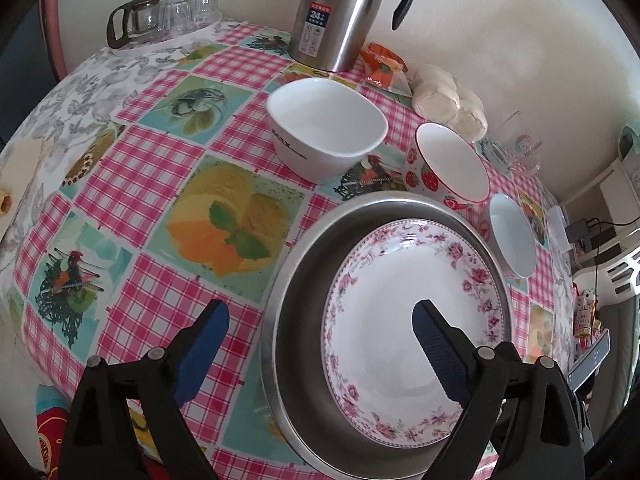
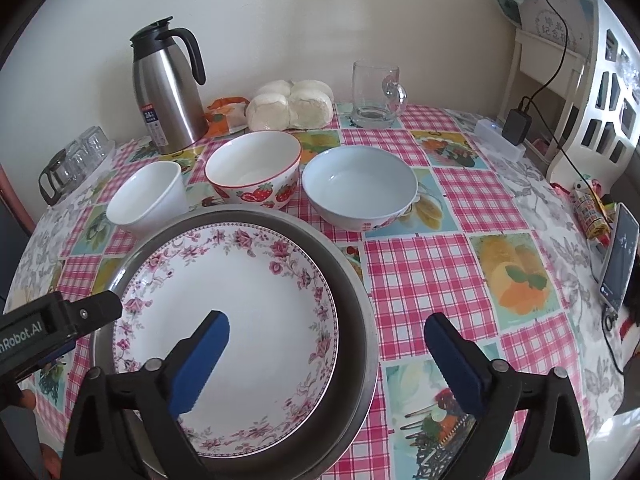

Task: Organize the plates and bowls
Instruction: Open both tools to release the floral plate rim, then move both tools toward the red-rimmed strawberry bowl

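The white round plate with a pink floral rim (image 1: 412, 328) lies inside the wide round stainless-steel basin (image 1: 296, 320), which stands on the table covered with a pink-checked, fruit-printed oilcloth (image 1: 168, 168). In the left wrist view this pair fills the lower centre and lower right of the frame.

The left gripper (image 1: 320, 344) is wide open: one blue-padded finger stands over the oilcloth to the left of the basin, the other over the plate. Nothing is pressed between the pads.

The right gripper (image 2: 326, 360) is likewise wide open. Its left finger stands over the plate, its right finger over the oilcloth to the right of the basin. It holds nothing.

Three bowls stand in a row just beyond the basin, in the upper centre of the right wrist view: a white squarish bowl (image 2: 148, 196) on the left, a white bowl with red rim and strawberry pattern (image 2: 254, 172) in the middle, and a pale blue round bowl (image 2: 360, 188) on the right. All three are upright and empty.

A stainless-steel thermos jug with black handle (image 2: 168, 88) stands behind the bowls at the upper left, near the wall.
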A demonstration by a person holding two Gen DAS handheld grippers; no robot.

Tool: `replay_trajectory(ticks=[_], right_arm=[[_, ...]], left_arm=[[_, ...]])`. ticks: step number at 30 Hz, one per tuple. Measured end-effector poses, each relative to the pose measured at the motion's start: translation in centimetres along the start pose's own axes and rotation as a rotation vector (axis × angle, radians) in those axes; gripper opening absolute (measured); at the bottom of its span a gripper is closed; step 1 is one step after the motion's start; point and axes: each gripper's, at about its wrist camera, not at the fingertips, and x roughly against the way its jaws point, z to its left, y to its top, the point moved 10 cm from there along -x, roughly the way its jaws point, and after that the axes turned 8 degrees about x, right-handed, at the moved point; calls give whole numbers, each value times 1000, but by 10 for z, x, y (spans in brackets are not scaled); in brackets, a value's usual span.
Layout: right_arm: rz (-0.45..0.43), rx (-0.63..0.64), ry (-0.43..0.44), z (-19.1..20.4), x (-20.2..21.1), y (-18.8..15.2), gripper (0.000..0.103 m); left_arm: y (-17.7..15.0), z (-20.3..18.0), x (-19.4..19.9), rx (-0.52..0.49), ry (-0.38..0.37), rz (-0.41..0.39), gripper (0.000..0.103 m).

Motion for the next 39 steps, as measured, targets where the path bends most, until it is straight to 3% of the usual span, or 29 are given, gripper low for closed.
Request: replay_trajectory(ticks=[7, 13, 22, 27, 34, 39], right_arm=[[-4, 2, 3, 1, 0, 1, 103], [-27, -1, 3, -1, 3, 5, 103], [-42, -48, -24, -17, 1, 16, 103], [-100, -41, -69, -27, 8, 32, 103], [-80, -34, -74, -29, 2, 44, 103], [-82, -44, -47, -29, 0, 59, 103]], left_arm=[[4, 6, 2, 5, 27, -28, 98], [12, 5, 4, 38, 3, -53, 98], [44, -20, 21, 3, -40, -201, 98], [61, -34, 28, -27, -56, -289, 98], [78, -55, 30, 3, -142, -326, 98], [87, -66, 22, -10, -144, -319, 98]])
